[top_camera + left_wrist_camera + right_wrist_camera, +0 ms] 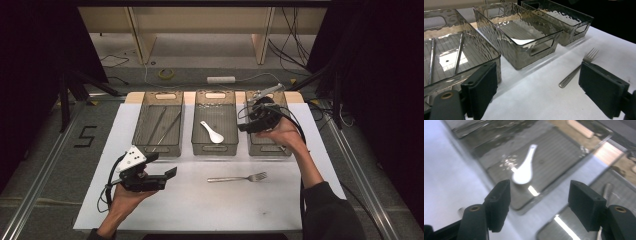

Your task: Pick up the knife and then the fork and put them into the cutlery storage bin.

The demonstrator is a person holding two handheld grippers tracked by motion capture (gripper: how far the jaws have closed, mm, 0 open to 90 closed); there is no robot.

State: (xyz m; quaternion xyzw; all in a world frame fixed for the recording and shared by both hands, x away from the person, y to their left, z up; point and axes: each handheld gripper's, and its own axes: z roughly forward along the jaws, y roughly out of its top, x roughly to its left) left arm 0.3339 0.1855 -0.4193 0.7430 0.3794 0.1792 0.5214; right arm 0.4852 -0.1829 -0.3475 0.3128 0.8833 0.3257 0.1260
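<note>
Lying crosswise on the table, the fork [239,177] points its tines right; left claw [167,175] and right claw [243,126] are both released.

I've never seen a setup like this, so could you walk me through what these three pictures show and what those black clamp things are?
A person sits at a table covered in white paper and holds a hand-operated grasping tool in each hand. The high view looks down from above: the left tool hovers low near the person, the right tool is over the right bin. The other two pictures come from cameras riding on the tools, looking out between their black jaws. Both tools are open and hold nothing. Three clear bins stand in a row: the left bin holds long thin metal pieces, the middle bin a white spoon. A metal fork lies on the paper.
</note>
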